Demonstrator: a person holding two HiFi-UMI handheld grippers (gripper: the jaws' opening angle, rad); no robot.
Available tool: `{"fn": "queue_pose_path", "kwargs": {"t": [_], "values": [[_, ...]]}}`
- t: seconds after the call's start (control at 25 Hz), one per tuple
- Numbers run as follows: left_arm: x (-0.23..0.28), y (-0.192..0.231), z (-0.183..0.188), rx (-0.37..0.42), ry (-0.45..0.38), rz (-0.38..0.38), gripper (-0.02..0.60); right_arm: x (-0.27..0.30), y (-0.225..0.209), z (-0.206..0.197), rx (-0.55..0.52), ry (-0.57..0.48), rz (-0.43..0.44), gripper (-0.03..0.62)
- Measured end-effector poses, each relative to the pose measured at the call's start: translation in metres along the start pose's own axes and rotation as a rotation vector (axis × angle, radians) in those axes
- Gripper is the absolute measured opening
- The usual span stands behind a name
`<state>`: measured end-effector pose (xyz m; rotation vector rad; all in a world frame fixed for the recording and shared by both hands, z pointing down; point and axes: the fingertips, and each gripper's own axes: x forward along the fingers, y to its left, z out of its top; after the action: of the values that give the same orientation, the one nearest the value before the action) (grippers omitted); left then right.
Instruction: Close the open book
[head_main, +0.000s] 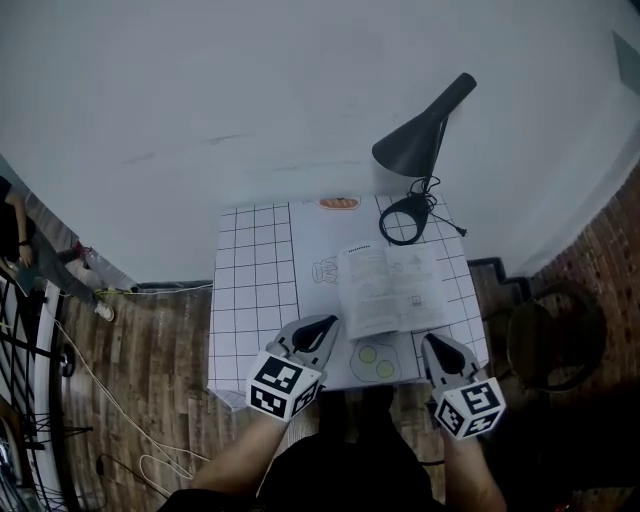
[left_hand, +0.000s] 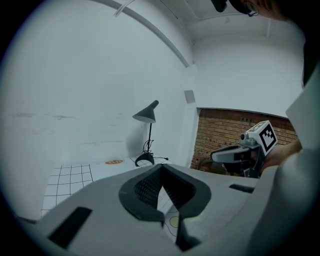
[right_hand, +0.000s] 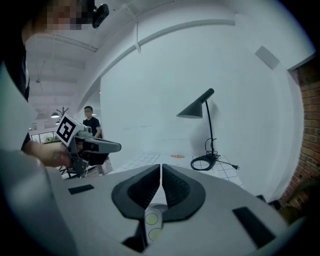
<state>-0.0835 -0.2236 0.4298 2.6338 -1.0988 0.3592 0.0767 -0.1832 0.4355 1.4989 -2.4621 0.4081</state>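
Note:
The open book (head_main: 390, 288) lies flat on the white table (head_main: 250, 300), pages up, just in front of the lamp base. My left gripper (head_main: 328, 322) hovers at the table's near edge, its tip close to the book's lower left corner. My right gripper (head_main: 432, 342) sits just below the book's lower right corner. In the left gripper view the left gripper (left_hand: 161, 166) has its jaws meeting at the tips with nothing held. The right gripper (right_hand: 161, 165) is likewise shut and empty in its own view.
A dark desk lamp (head_main: 420, 140) stands at the table's far right, its round base (head_main: 405, 220) and cord beside the book. An orange mark (head_main: 339, 203) lies at the far edge. Green circles (head_main: 375, 362) are printed near me. A round stool (head_main: 555, 340) stands right; cables (head_main: 120, 420) trail left.

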Motion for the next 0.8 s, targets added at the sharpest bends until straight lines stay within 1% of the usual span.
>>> {"fn": "queue_pose_path", "kwargs": {"t": [0.24, 0.32, 0.64, 0.8], "values": [[0.025, 0.006, -0.026, -0.044, 0.055, 0.008, 0.005, 0.033, -0.012, -0.03, -0.006, 0.082, 0.045, 0.011], [0.032, 0.008, -0.036, -0.053, 0.072, 0.009, 0.005, 0.046, -0.015, -0.041, -0.012, 0.109, 0.059, 0.044], [0.059, 0.021, -0.077, -0.119, 0.14, 0.015, 0.005, 0.082, -0.021, -0.081, -0.021, 0.189, 0.092, 0.071], [0.07, 0.022, -0.095, -0.133, 0.176, 0.007, 0.005, 0.096, -0.023, -0.102, -0.068, 0.232, 0.116, 0.104]]}}
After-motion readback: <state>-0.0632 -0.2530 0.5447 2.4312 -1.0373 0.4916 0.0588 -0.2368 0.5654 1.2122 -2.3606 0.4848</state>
